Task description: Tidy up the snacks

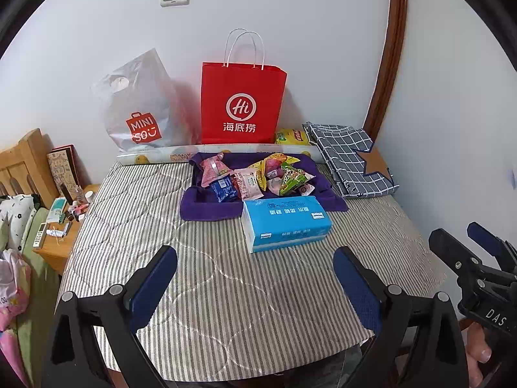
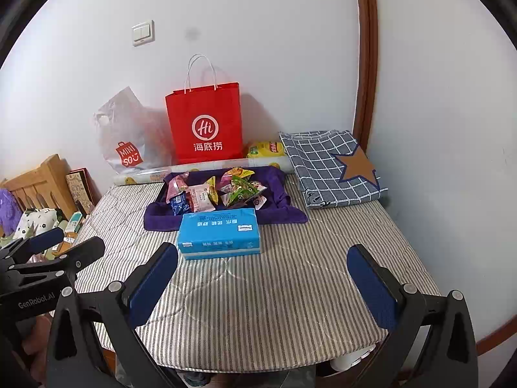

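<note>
A heap of small snack packets [image 1: 255, 174] [image 2: 219, 190], pink, blue, yellow and green, lies on a purple cloth [image 1: 210, 208] [image 2: 161, 216] at the far middle of the striped table. A blue tissue pack [image 1: 286, 223] [image 2: 219, 232] lies just in front of the cloth. Behind stand a red paper bag [image 1: 242, 103] [image 2: 205, 123] and a translucent plastic bag [image 1: 139, 106] [image 2: 126, 135]. My left gripper [image 1: 255, 278] [image 2: 72, 242] hovers open over the near table, holding nothing. My right gripper [image 2: 263, 284] [image 1: 458, 236] is beside it, also open and holding nothing.
A folded checked cloth [image 1: 352, 158] [image 2: 326, 168] lies at the back right, a yellow packet [image 1: 292, 136] and a patterned roll [image 1: 152, 156] sit by the wall. A wooden bedside table [image 1: 61, 220] with small items stands left. Bare striped cover [image 1: 242, 291] spans the near half.
</note>
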Demonstrator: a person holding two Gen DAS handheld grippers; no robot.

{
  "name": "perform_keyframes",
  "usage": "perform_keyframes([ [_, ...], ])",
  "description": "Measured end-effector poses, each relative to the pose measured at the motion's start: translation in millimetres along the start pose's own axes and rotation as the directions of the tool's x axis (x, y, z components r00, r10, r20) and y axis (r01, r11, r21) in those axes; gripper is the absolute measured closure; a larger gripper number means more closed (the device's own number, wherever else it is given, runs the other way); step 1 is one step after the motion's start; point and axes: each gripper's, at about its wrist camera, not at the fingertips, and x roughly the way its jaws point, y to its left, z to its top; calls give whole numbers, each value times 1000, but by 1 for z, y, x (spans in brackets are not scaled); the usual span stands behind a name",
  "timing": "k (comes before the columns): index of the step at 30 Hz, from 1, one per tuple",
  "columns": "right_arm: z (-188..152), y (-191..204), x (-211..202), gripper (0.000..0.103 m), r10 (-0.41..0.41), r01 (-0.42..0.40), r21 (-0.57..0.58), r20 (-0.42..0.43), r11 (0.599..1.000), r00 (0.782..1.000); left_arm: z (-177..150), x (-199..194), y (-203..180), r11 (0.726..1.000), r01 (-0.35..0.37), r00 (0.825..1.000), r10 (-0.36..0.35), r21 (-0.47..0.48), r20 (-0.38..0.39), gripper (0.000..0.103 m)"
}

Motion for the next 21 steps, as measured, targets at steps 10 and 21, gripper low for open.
perform_keyframes([
  [10, -2, 3, -1, 0, 1, -1, -6, 1, 1000, 1000, 0, -1, 1, 1000, -1, 1000, 1, 1, 2, 5],
  [21, -2, 5, -2, 0, 3, -3, -14, 3, 1000, 1000, -1, -3, 1, 1000, 1, 1000, -1, -1, 5, 5],
])
